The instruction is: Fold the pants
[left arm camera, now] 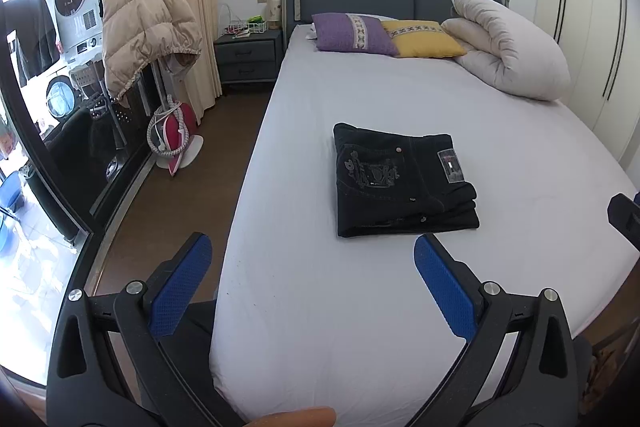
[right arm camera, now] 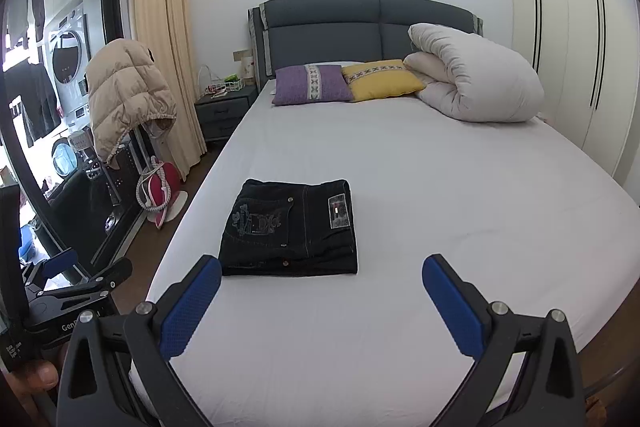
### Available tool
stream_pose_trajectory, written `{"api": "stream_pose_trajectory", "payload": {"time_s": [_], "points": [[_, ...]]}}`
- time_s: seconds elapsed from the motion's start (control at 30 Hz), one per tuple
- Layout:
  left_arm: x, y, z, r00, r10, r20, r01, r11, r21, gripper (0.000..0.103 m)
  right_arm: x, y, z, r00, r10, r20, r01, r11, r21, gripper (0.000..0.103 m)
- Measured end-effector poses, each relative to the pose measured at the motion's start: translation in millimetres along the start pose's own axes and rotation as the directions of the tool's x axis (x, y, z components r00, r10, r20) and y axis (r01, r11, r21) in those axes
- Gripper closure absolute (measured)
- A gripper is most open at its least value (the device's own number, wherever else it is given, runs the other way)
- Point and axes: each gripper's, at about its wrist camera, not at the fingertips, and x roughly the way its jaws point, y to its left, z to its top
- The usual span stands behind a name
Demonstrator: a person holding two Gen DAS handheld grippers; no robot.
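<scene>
Both grippers, left (left arm camera: 312, 247) and right (right arm camera: 322, 267), jaws wide, empty, face one folded pants (left arm camera: 404, 183).

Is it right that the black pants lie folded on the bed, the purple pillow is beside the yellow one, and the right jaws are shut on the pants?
One thing is wrong. The right gripper is open and holds nothing: the right wrist view shows its jaws spread wide, short of the pants. The rest stands: the pants lie folded on the bed, and the purple pillow is beside the yellow pillow.
</scene>
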Motion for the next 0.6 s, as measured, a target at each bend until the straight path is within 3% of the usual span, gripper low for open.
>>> {"api": "stream_pose_trajectory", "payload": {"time_s": [0.6], "points": [[5.2,-2.6,-7.5,1.0,0.002,-0.014,-0.002,1.0,0.0,0.0,5.1,-0.3,-5.6,1.0,0.01,-0.027,-0.01,1.0,0.005,0.0]]}}
